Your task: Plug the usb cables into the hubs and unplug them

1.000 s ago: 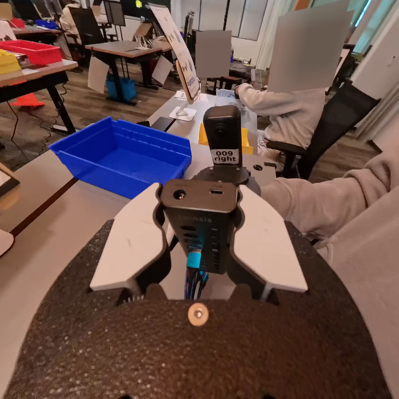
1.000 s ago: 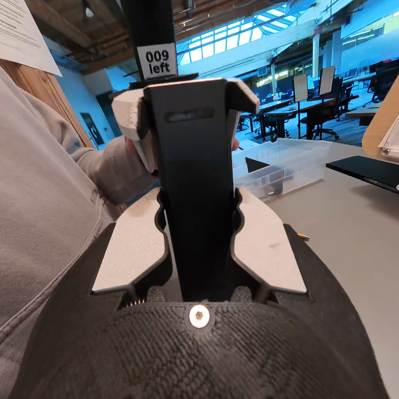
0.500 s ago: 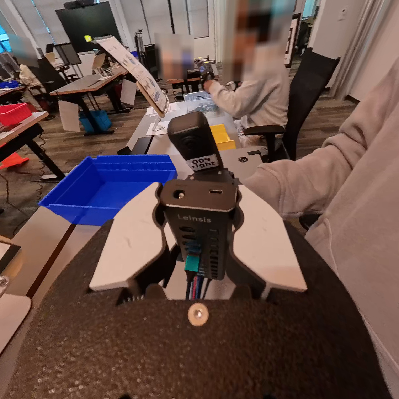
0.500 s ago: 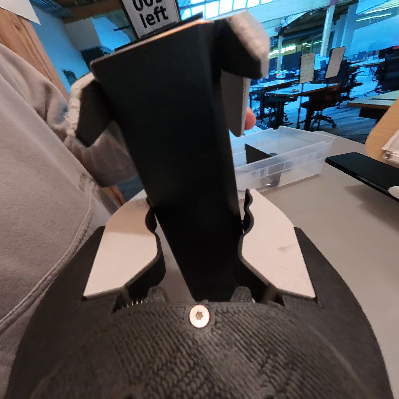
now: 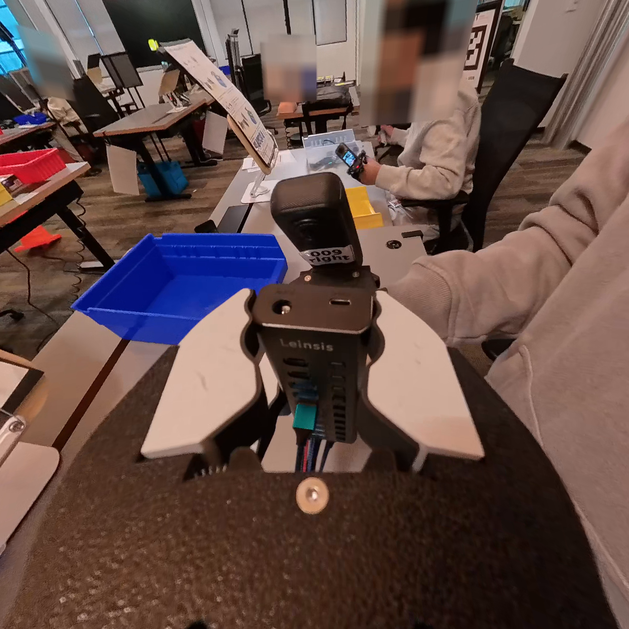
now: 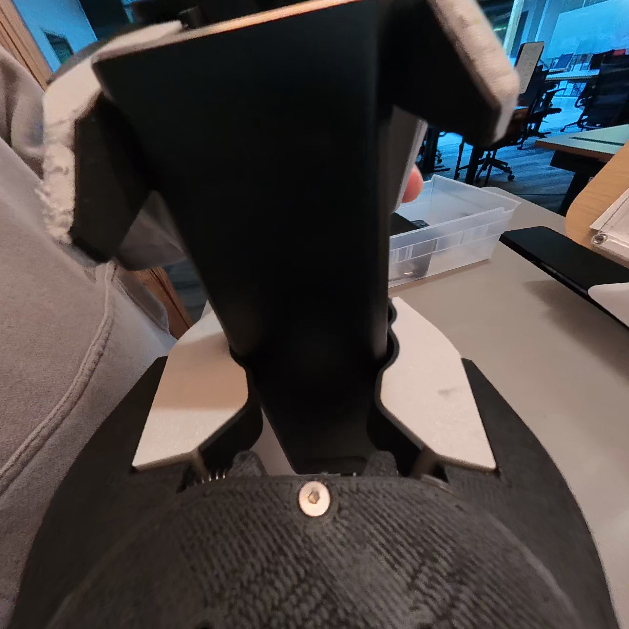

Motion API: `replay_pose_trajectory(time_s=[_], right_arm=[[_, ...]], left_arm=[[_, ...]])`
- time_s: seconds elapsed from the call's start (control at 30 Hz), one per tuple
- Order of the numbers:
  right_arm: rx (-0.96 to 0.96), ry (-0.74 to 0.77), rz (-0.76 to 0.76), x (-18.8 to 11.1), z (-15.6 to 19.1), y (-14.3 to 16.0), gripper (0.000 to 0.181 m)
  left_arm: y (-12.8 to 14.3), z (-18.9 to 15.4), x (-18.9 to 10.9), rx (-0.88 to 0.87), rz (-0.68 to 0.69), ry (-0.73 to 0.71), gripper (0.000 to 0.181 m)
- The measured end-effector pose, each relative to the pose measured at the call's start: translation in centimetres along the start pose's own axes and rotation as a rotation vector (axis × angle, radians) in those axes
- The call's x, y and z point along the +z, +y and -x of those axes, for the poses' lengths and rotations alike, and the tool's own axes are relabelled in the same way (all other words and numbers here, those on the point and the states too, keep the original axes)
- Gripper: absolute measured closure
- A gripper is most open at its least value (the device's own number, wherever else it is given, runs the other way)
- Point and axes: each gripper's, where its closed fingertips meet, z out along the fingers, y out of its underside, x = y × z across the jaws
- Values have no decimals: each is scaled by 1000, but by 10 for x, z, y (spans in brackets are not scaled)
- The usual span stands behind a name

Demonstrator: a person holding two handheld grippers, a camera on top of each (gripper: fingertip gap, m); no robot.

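Observation:
My left gripper (image 5: 313,299) is shut on a black USB hub (image 5: 316,340) and holds it above the table. A teal plug (image 5: 304,417) with a braided blue and red cable (image 5: 313,452) sits in one of its ports. The right gripper's camera (image 5: 313,218) stands just beyond the hub's far end, leaning left. In the right wrist view the hub's plain black face (image 6: 289,204) fills the gap of my right gripper (image 6: 303,316). Its jaws are spread loosely beside the hub. The left gripper's fingers (image 6: 476,68) clasp the hub's far end.
A blue bin (image 5: 177,282) stands on the table (image 6: 476,340) to the left, with a yellow bin (image 5: 364,207) behind it. A clear bin (image 6: 452,224) and a black slab (image 6: 561,252) lie to the right. A person (image 5: 432,163) sits at the table's far end.
My right gripper's fingers have spread apart a little, and it has tilted and come closer along the hub. The left gripper's hold on the hub is unchanged.

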Motion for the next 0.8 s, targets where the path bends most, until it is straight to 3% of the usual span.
replay_pose_trajectory(time_s=[0.1,0.4,0.6,0.8], right_arm=[[11,-8,-35,-1,1,-2,104],[78,-55,-133,-12,4,-13,104],[99,-99,-188,-17,6,-21,104],[93,-98,-185,-15,7,-20,105]], left_arm=[[0,2,-1,-27,10,-12,119],[-25,12,-22,-153,-167,-9,106],[-1,3,-17,-196,-4,58,102],[8,-3,-6,-140,50,36,99]])
